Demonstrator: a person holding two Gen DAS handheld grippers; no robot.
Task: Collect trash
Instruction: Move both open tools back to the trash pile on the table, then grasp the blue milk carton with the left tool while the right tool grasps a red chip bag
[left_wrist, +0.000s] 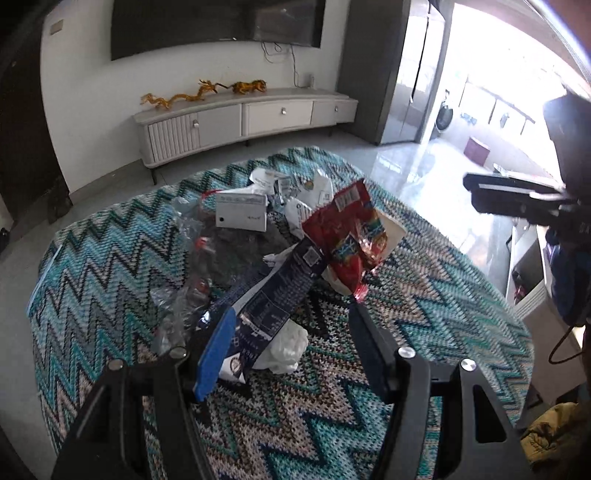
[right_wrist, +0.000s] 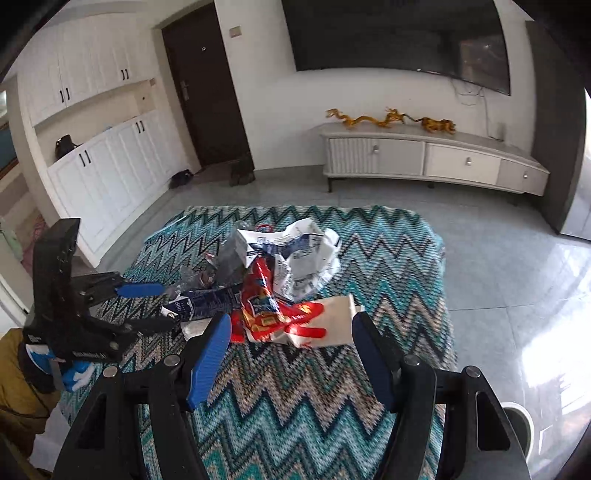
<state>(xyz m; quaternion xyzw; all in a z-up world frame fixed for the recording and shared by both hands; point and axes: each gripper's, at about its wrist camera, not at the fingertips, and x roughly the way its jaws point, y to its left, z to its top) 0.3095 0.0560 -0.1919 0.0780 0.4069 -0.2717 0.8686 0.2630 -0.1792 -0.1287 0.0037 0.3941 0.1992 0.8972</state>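
A heap of trash lies on a table under a zigzag knitted cloth (left_wrist: 424, 295). It holds a red snack wrapper (left_wrist: 347, 236), a dark blue carton (left_wrist: 284, 291), clear plastic (left_wrist: 184, 280), a white box (left_wrist: 242, 212), crumpled white paper (left_wrist: 288, 347) and white printed wrappers (right_wrist: 306, 258). My left gripper (left_wrist: 291, 325) is open, its fingers on either side of the blue carton's near end. It also shows in the right wrist view (right_wrist: 155, 306). My right gripper (right_wrist: 290, 332) is open just before the red wrapper (right_wrist: 266, 306) and a white-and-red bag (right_wrist: 325, 325).
A white TV cabinet (right_wrist: 424, 155) with golden dragon figures (right_wrist: 388, 118) stands against the far wall under a dark screen. A tiled floor (right_wrist: 517, 277) surrounds the table. White cupboards (right_wrist: 103, 166) and a dark door (right_wrist: 207, 88) are at the left. A white round container (right_wrist: 522, 417) stands at the lower right.
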